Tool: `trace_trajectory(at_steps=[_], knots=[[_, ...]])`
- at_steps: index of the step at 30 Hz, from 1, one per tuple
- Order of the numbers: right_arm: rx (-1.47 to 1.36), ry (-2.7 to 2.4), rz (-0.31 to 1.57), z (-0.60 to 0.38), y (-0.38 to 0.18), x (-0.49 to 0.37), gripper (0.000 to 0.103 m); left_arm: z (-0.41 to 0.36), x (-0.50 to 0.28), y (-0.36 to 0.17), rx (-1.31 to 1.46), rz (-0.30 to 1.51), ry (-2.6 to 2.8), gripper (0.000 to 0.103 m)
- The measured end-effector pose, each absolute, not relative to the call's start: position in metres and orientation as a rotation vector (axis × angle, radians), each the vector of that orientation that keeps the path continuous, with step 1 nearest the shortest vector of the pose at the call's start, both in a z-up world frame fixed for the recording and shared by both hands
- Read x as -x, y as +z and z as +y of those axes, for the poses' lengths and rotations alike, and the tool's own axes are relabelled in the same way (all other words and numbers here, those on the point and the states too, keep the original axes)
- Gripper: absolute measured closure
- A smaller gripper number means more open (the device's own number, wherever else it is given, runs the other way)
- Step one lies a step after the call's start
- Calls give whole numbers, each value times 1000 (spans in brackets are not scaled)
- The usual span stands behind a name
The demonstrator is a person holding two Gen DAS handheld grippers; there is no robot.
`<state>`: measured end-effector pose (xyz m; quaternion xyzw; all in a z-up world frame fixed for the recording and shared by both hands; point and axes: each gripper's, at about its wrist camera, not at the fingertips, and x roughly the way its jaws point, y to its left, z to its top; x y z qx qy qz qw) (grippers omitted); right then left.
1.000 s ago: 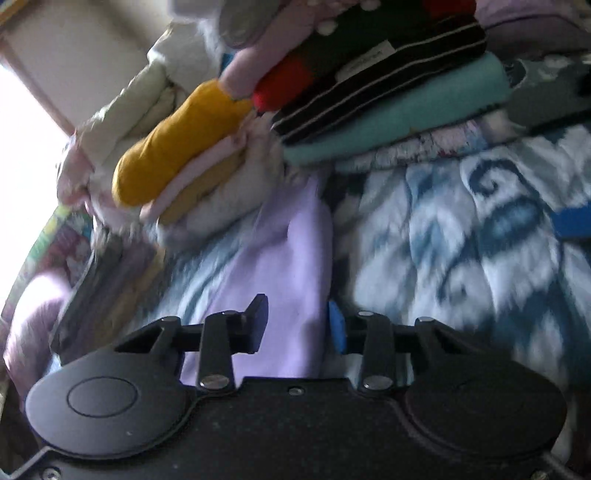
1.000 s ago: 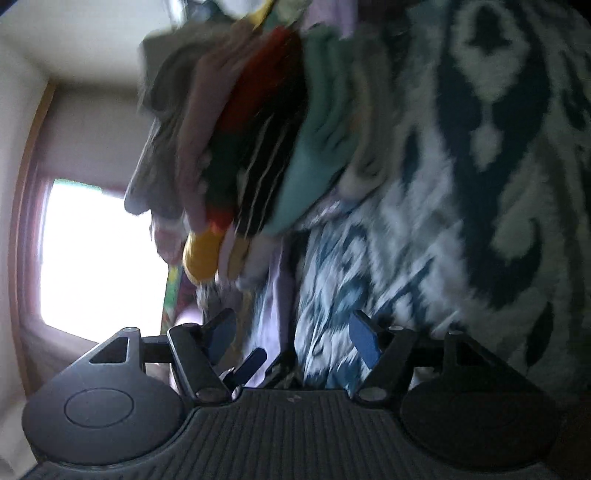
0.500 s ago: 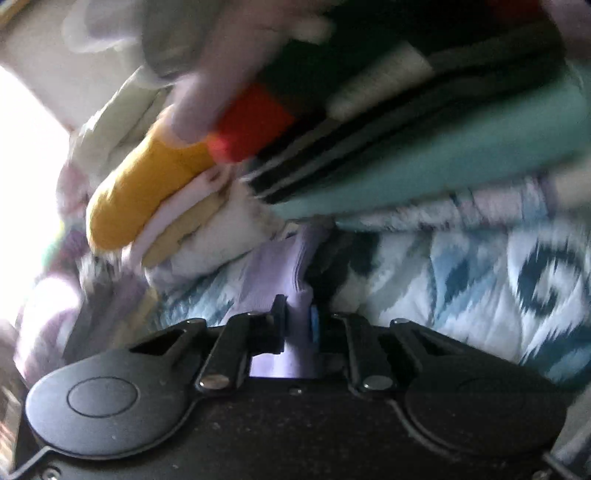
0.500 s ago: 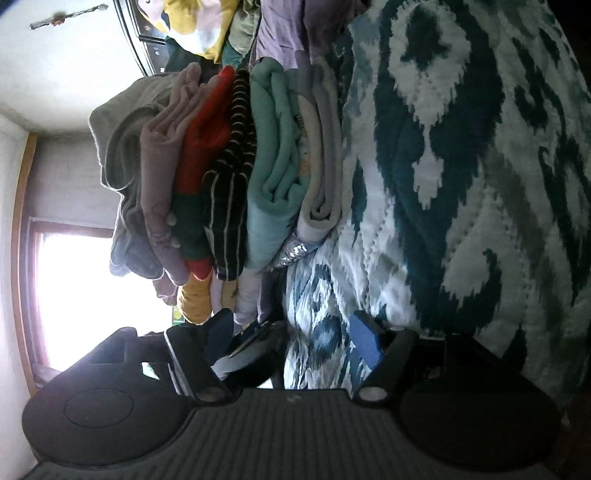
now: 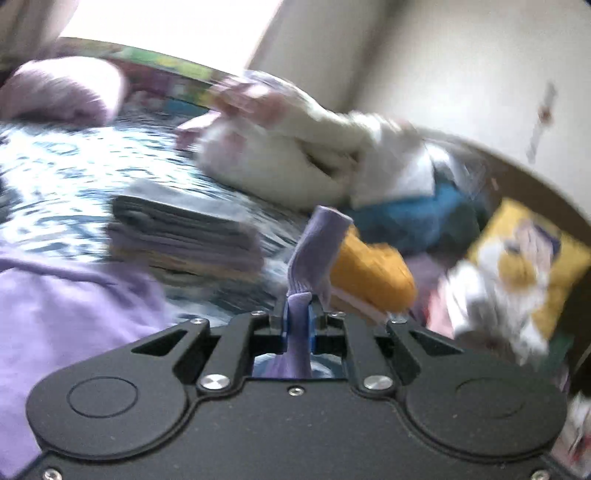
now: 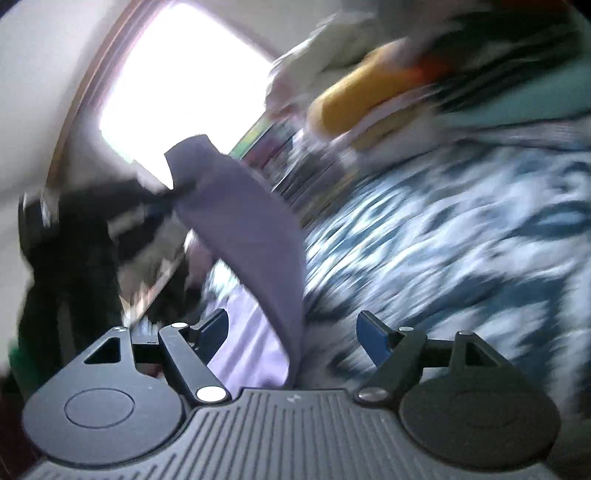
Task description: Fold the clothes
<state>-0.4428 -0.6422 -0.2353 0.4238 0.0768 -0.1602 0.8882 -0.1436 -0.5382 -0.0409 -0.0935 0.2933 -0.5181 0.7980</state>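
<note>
Left wrist view: your left gripper (image 5: pixel 297 320) has its jaws pressed together on a fold of the lilac garment (image 5: pixel 314 254), at lower centre of the frame. The pinched cloth stands up above the blue pads (image 5: pixel 283 325) and the rest of the garment spreads across the lower left. Behind it, left of centre, a stack of folded grey and purple clothes (image 5: pixel 181 236) lies on the blue-and-white patterned bedspread (image 5: pixel 55 173). Right of the pinch sits a yellow folded item (image 5: pixel 373 273). A white heap of clothes (image 5: pixel 291 166) occupies the upper centre, blurred. A bright window (image 5: pixel 173 26) fills the top edge.

Right wrist view: your right gripper (image 6: pixel 293 332) has its jaws spread wide and opening further. The lilac garment (image 6: pixel 255 243) hangs as a curved band from centre left down between the fingers (image 6: pixel 373 334), but the pads do not press on it. At left of the frame the left gripper (image 6: pixel 147 206), dark and blurred, grips the band's upper end. The bedspread (image 6: pixel 461 258) covers the right half. A pile of folded clothes (image 6: pixel 424 85) lies at upper right, smeared by motion.
</note>
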Motion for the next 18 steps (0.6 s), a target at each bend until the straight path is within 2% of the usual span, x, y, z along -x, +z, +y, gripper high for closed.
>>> trace_trajectory(at_steps=[6,10,12,14,16,18], knots=[[-560,-272,376,-568,-219,382,27,-462,89,-40,380,680,-1024,95],[-422,-255,439,-531,-216,356,28,-429,68,-44,426,708,-995,95],[-371,-284,461,-517,-216,347,32,-414,62,-43,431,707,-988,95],[-327,-336,478,-507,-215,341,48,-400,58,-45,445,701,-990,95],[-302,-355,501,-506,-219,335,58,-386,54,-45,454,687,-990,95],[-273,-362,520,-503,-222,328,61,-371,48,-45,459,677,-983,95]])
